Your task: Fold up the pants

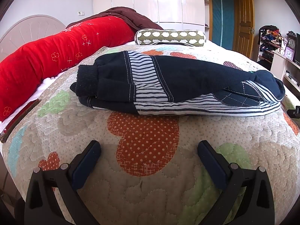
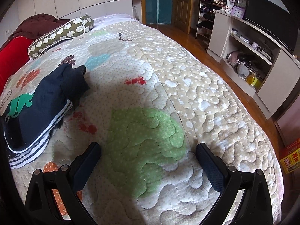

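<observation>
The navy pants (image 1: 168, 86) with white striped panels lie folded in a long bundle across the quilted bed cover (image 1: 146, 168), cuffs to the left. My left gripper (image 1: 149, 148) is open and empty, hovering over the quilt just in front of the bundle. In the right wrist view the pants (image 2: 43, 103) lie at the left, showing a green print and striped edges. My right gripper (image 2: 148, 149) is open and empty over a green patch of the quilt (image 2: 187, 86), to the right of the pants.
A red bolster (image 1: 56, 56) and a dark red garment (image 1: 131, 16) lie by the headboard. A patterned roll pillow (image 1: 170, 36) lies behind the pants. A white shelf unit (image 2: 253, 56), wood floor and a door (image 2: 181, 3) are to the right of the bed.
</observation>
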Demonstrator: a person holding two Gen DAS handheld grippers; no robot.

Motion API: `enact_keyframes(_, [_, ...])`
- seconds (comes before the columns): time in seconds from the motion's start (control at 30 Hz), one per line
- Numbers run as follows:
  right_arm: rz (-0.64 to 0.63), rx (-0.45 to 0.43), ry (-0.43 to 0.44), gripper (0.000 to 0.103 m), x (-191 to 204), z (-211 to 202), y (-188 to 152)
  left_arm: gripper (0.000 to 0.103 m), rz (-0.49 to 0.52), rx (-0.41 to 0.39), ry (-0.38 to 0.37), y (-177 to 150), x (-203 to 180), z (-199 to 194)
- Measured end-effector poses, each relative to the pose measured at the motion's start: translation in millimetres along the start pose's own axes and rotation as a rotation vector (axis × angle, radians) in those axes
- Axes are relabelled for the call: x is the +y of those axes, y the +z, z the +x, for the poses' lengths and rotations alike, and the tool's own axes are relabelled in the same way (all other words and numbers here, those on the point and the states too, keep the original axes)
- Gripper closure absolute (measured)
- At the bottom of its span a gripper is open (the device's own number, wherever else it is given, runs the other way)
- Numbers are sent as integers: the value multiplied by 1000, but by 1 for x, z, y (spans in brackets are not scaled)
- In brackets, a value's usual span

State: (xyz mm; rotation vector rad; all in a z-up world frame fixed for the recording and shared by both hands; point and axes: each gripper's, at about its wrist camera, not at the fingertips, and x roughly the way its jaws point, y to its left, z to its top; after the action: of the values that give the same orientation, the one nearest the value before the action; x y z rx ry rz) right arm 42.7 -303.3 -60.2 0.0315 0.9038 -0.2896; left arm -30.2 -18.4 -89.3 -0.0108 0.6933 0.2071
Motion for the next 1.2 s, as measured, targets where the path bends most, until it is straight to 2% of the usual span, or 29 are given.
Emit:
enact_keyframes(1.07, [-1,-5,-2,0,-1,-1,0,0,-2,-8,-1,-1,0,-1])
enact_keyframes(1.2, [-1,-5,-1,0,-1,-1,-1,0,2,14,-5,1,-1,-2])
